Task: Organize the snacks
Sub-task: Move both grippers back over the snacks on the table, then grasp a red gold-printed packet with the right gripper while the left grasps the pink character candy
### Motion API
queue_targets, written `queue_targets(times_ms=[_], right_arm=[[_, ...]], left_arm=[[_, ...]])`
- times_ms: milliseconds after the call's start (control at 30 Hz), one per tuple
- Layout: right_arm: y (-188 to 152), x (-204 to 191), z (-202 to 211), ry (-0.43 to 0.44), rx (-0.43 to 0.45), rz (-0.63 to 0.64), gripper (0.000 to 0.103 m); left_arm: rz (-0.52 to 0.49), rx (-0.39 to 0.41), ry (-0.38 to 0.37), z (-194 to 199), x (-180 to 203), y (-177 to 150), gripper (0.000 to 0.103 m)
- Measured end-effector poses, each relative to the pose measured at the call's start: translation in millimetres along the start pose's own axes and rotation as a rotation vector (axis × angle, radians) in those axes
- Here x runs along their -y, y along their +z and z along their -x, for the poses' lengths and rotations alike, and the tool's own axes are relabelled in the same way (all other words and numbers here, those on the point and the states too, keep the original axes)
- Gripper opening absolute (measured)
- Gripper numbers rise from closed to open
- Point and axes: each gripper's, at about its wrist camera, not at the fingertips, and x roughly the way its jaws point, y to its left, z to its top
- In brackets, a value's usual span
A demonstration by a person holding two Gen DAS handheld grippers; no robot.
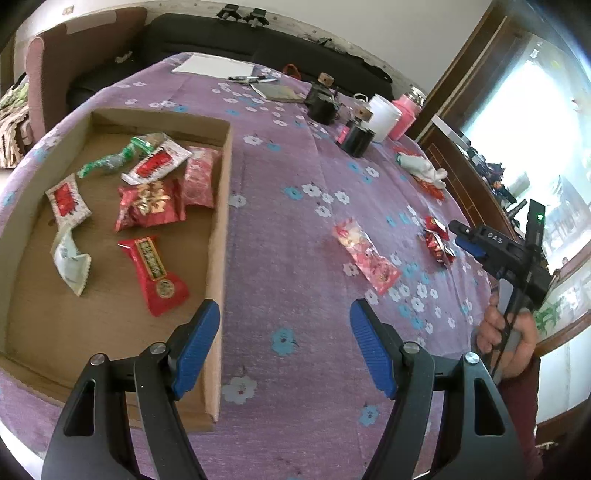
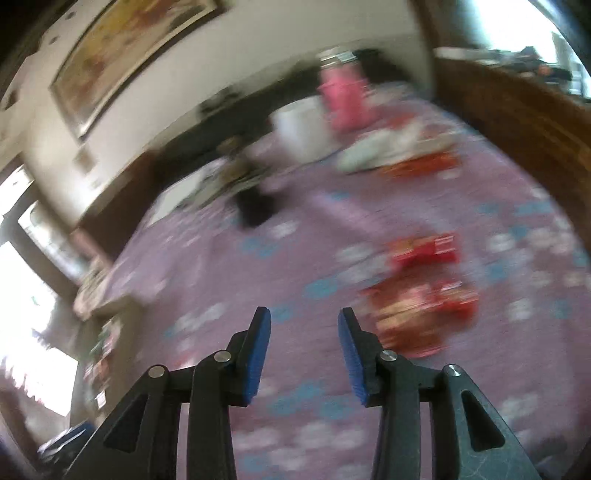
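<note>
A shallow cardboard box (image 1: 221,229) lies on the purple flowered tablecloth (image 1: 288,236) and holds several snack packets, among them a red one with gold characters (image 1: 149,206) and a long red one (image 1: 153,273). A pink packet (image 1: 365,258) and small red wrappers (image 1: 436,240) lie loose on the cloth to the right. My left gripper (image 1: 284,321) hangs open and empty over the box's right wall. My right gripper (image 2: 304,325) is open with nothing between its pads; blurred red packets (image 2: 424,306) lie just right of it. That same right gripper (image 1: 465,236) shows beside the red wrappers, held by a hand (image 1: 509,343).
At the far side stand a white jar (image 1: 384,114), a pink container (image 1: 404,114), a black cylinder (image 1: 356,138), a dark device (image 1: 323,101), pens and white paper (image 1: 214,64). A white crumpled cloth (image 1: 421,166) lies near the right edge. A dark sofa (image 1: 221,33) is behind.
</note>
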Motion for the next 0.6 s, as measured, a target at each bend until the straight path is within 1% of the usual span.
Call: queue_targets(times_ms=[100, 167, 300, 400, 433, 500, 600], right_arm=[[0.7, 25.5, -3.2, -0.105, 0.003, -0.058, 0.042], [-2.8, 35.4, -8.6, -0.14, -0.01, -0.084, 0.042], [-13.7, 43.2, -22.6, -0.172, -0.038, -0.08, 0.042], [-15.1, 40.4, -32.9, -0.205, -0.028, -0.053, 0.054], [-10.5, 37.8, -38.4, -0.212, -0.028, -0.045, 0.054], [-7.1, 39.2, -45.0, -0.2, -0.037, -0.039, 0.057], [-1.5, 36.2, -51.5, -0.186, -0.013, -0.024, 0.058]], left_arm=[[-0.013, -0.014, -0.008, -4.7, 6.0, -0.9, 0.073], [-0.022, -0.024, -0.009, -7.8, 10.4, -1.6, 0.073], [-0.03, -0.045, -0.017, -13.3, 16.4, -2.6, 0.073], [-0.033, -0.062, -0.021, -19.9, 21.5, -1.9, 0.073], [-0.031, -0.066, -0.022, -22.1, 22.4, -1.4, 0.073], [-0.027, -0.079, -0.03, -29.6, 25.8, 1.1, 0.073], [-0.025, -0.098, -0.027, -43.0, 33.7, 6.7, 0.073]])
